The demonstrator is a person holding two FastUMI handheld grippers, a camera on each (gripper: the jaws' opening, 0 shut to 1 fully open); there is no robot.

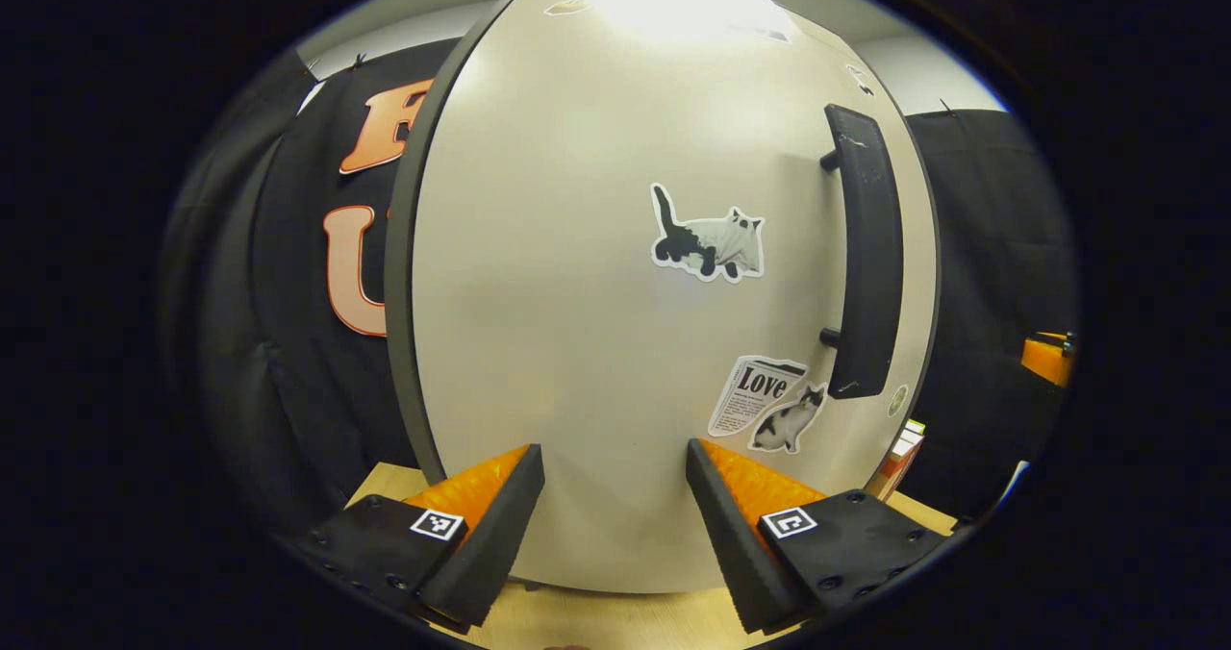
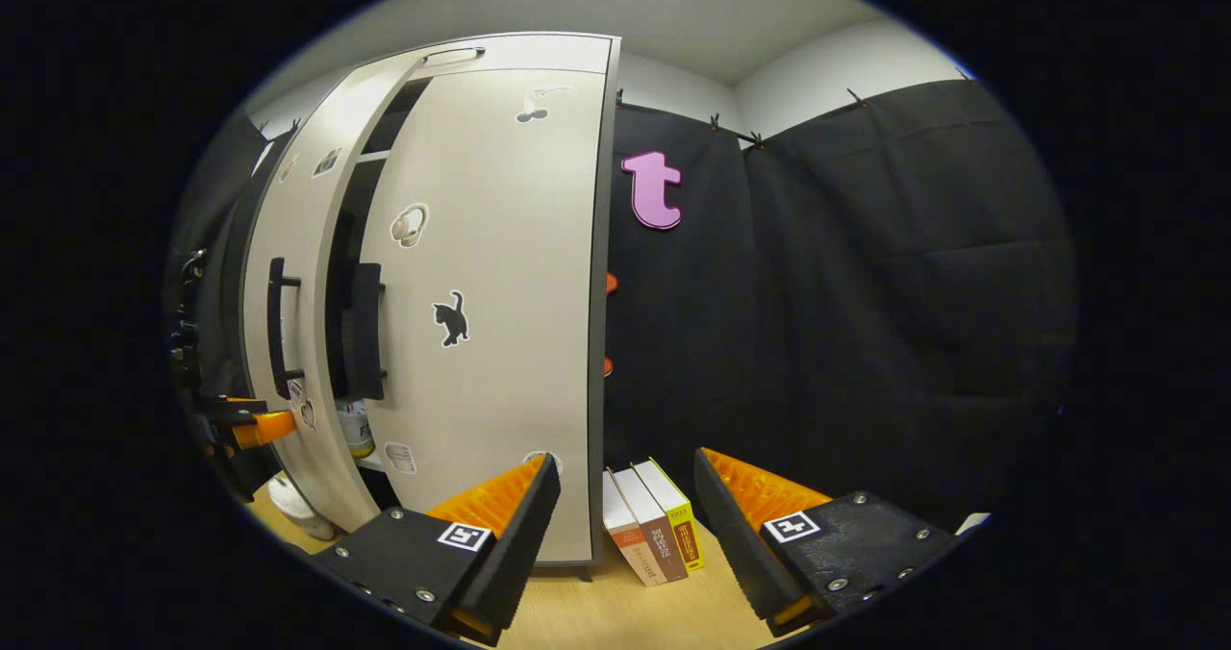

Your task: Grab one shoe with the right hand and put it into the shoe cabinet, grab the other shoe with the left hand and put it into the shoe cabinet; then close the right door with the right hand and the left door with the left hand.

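Both fingers of my left gripper (image 1: 615, 477) stand nearest the lens in the left gripper view, spread wide apart, with nothing between them; they are released and point at the pale face of the left door (image 1: 615, 342), very near it, though I cannot tell if a tip touches it. Going from left to right on this door, I see a cat sticker (image 1: 710, 241) in the middle, then the dark handle (image 1: 864, 256) near its right edge. In the right gripper view, the left door (image 2: 293, 342) stands still partly open at the left, a dark gap remains between it and the right door (image 2: 500, 323), and the right door looks nearly or fully closed against the shoe cabinet (image 2: 539, 52). Some books (image 2: 654, 520) lie on the wooden floor just beside the cabinet's right side. My right gripper (image 2: 625, 496) is also open and empty, well apart from the door. I do not see the shoes; I judge they are already inside. The step in hand is closing the left door. To do it well, I think I should push flat on the panel near the handle side, far from the hinge, slowly, until the gap disappears.
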